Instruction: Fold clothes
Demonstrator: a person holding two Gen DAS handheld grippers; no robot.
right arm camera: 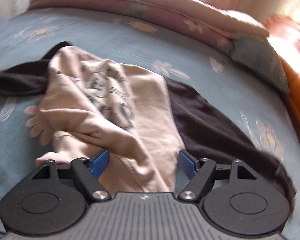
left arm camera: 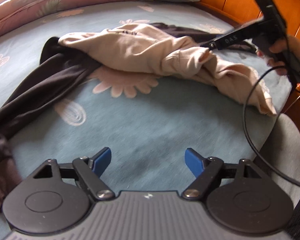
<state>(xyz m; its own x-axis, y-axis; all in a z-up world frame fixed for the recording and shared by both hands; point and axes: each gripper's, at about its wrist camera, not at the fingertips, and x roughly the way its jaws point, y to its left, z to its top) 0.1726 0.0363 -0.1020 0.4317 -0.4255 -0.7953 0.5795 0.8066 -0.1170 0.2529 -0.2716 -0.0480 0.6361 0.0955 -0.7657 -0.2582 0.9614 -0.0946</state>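
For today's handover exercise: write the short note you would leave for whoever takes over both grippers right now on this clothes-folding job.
Left gripper: open, holding nothing, over bare bedsheet.
Right gripper: open, over the near end of the beige shirt, fabric between its fingers but not clamped.
Clothes: the beige shirt lies crumpled in the middle of the bed, on top of a dark garment that spreads out to both sides.
Done: nothing folded yet.
Left: pick up the beige shirt, spread it flat, fold it; then likely the dark garment.
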